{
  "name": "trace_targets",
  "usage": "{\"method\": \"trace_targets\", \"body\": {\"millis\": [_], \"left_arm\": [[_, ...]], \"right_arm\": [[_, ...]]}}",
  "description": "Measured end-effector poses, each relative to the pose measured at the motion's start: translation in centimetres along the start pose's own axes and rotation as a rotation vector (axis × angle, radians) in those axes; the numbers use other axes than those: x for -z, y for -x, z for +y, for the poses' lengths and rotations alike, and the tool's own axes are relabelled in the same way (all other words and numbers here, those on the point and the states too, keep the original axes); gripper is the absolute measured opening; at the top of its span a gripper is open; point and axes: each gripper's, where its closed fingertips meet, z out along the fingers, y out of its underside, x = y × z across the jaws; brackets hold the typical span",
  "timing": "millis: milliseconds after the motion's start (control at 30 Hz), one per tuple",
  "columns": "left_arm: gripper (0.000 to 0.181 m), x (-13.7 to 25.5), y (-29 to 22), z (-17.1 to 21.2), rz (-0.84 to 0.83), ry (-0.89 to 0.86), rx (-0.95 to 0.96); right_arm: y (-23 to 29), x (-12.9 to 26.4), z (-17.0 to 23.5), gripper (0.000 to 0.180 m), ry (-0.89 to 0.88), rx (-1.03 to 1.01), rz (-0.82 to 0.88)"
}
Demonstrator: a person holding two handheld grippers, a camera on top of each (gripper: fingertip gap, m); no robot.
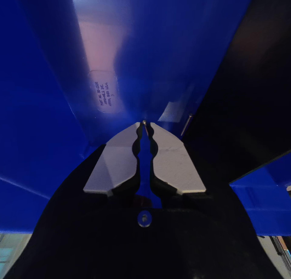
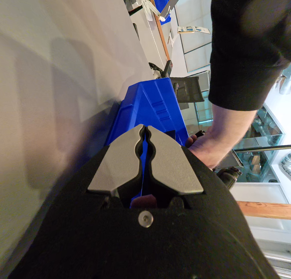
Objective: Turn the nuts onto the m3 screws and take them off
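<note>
Your left gripper (image 1: 145,123): inside blue bin (image 1: 47,98), tips nearly together on a slim screw (image 1: 145,127) | second screw (image 1: 186,124): lying to your right against a black divider (image 1: 236,90) | bin floor: moulded label patch (image 1: 105,92), pale glare above it.

Your pale counter (image 2: 55,67) runs off to a wood-edged far side. Beyond it you see glass partitions (image 2: 196,56), a wooden beam (image 2: 264,210), and bright, cool light behind the glass.
</note>
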Motion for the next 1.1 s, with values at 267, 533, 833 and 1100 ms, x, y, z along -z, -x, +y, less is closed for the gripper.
{"method": "trace_targets", "body": {"millis": [267,533,833,1100], "left_arm": [[0.002,-0.1,1.1,0.1,0.006,-0.026,0.031],[0.002,-0.1,1.2,0.2,0.014,-0.042,0.019],[0.002,2.0,3.1,0.4,-0.060,-0.148,0.076],[0.002,6.0,3.1,-0.2,-0.121,-0.255,0.098]], "right_arm": [[-0.6,-1.0,0.8,0.000,0.042,-0.004,0.012],[-0.6,-1.1,0.9,0.000,0.045,0.007,0.022],[-1.6,-0.8,0.5,0.001,0.028,0.011,0.080],[-5.2,3.4,-0.9,0.003,-0.050,-0.021,0.213]]}}
